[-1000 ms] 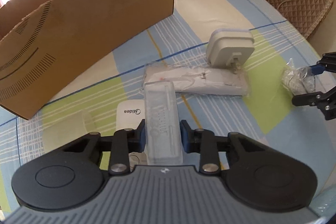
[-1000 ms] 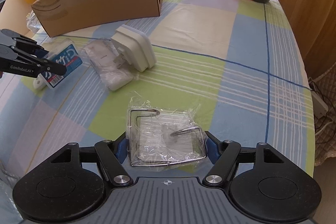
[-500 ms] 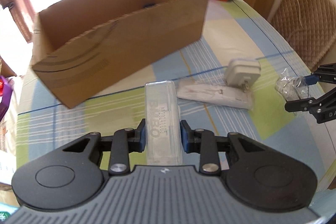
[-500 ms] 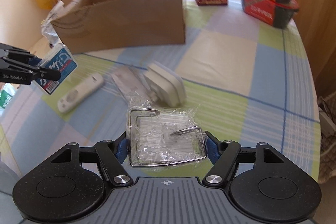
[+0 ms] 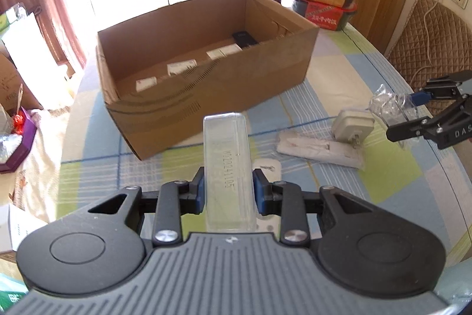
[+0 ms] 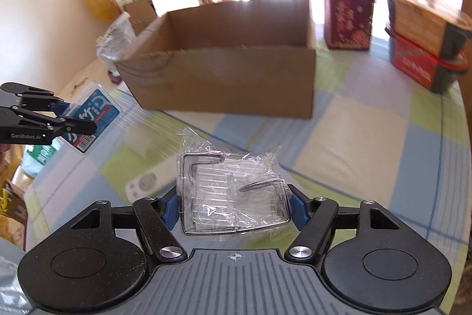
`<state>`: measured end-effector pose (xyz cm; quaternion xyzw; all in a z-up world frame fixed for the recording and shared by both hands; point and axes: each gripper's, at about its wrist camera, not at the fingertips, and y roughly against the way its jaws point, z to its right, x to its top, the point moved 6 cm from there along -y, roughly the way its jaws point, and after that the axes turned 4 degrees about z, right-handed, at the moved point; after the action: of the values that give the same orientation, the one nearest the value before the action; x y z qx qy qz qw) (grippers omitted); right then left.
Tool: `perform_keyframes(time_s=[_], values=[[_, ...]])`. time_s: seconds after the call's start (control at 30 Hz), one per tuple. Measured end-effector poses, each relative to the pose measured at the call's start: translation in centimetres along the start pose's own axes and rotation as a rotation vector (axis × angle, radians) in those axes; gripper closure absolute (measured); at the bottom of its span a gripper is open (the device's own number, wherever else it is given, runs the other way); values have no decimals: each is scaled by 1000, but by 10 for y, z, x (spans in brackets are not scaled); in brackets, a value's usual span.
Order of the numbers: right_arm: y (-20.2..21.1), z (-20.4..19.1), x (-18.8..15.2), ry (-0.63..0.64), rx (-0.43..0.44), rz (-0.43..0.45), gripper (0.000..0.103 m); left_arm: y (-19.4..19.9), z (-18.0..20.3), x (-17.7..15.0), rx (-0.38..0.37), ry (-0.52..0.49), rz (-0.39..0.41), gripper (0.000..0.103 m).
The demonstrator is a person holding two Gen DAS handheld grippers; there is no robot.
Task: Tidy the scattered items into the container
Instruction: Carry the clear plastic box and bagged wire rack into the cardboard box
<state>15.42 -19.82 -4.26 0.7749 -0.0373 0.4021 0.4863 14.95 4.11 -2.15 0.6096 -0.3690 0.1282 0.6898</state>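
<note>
Left wrist view: the left claw (image 5: 227,191) is squeezed shut on a clear plastic case (image 5: 228,170). The case sticks straight out toward 12 o'clock, right at the cardboard box (image 5: 206,84). It is held by its long sides, so I think it will not slip while it is carried.

The box sits open on the desk (image 5: 383,197), so things can drop in from above. A small black thing (image 5: 243,38) and some white labels (image 5: 181,67) show on its floor.

At 3 o'clock the right claw (image 5: 413,111) pinches a crinkly clear bag. In the right wrist view, that claw (image 6: 234,208) grips the wrapped wire rack (image 6: 233,194) by both sides, up off the desk, with the box at 12 o'clock.

Some things lie outside the box: a white plug adapter (image 5: 352,127) and a long white packet (image 5: 320,149) at 2 o'clock, touching each other, and a white remote (image 6: 149,182) low by the claws.

I think both held things are on their way to the box. The rest on the desk would need picking up.
</note>
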Motion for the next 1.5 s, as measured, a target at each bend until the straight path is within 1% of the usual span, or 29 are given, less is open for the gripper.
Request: perform_keyframes(time_s=[0.2, 0.33, 0.53, 0.67, 0.83, 0.9, 1.0, 1.2, 1.37, 1.5], values=[[-3, -3, 37, 26, 46, 23, 30, 5, -16, 23, 17, -55, 18, 76], [-7, -5, 69, 58, 72, 42, 30, 1, -26, 48, 22, -103, 32, 76], [-19, -8, 124, 137, 81, 64, 30, -5, -42, 84, 28, -176, 53, 76], [-31, -11, 159, 190, 77, 76, 30, -10, -52, 108, 31, -225, 65, 76], [-59, -16, 190, 235, 81, 57, 30, -33, -62, 132, 27, -284, 49, 76], [-74, -16, 196, 242, 83, 38, 30, -46, -65, 140, 20, -302, 34, 76], [-99, -12, 202, 255, 78, 3, 30, -66, -73, 148, 18, -303, 3, 76], [-144, 4, 205, 247, 70, -56, 30, -107, -82, 153, 2, -310, -64, 76], [-178, 14, 207, 229, 68, -97, 30, -140, -92, 155, 6, -293, -124, 76], [-199, 19, 209, 223, 64, -121, 30, -164, -99, 158, 12, -272, -156, 76]])
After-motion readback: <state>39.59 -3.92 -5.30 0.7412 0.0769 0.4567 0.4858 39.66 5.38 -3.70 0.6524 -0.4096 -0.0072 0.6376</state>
